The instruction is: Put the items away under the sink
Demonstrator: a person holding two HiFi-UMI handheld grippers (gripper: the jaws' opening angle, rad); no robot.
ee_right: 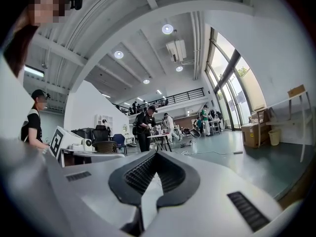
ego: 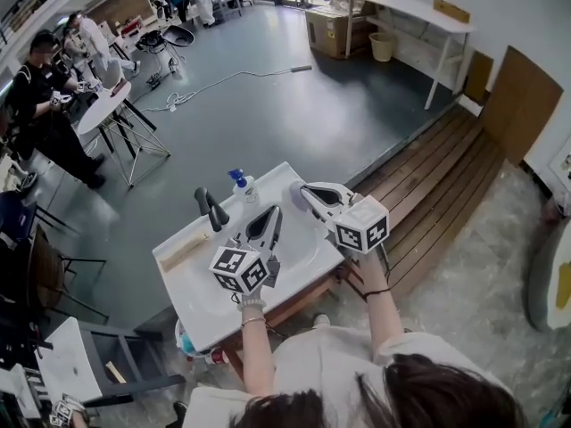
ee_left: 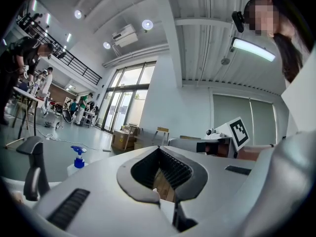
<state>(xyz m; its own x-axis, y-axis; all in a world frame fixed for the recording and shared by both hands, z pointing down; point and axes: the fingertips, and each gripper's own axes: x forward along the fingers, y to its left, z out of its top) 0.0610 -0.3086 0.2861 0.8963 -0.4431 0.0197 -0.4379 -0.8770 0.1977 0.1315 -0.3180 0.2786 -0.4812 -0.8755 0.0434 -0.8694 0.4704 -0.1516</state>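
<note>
Head view | left gripper [ego: 272, 214] jaws together, empty; right gripper [ego: 300, 189] likewise | both over sink [ego: 192, 285]

Steeply above sink [ego: 198, 300] (others tilted upward)

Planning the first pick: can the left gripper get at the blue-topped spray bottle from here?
Probably yes: the spray bottle stands just ahead of the left gripper with nothing between, the faucet off to one side. The fingers are shut and must open first.
</note>
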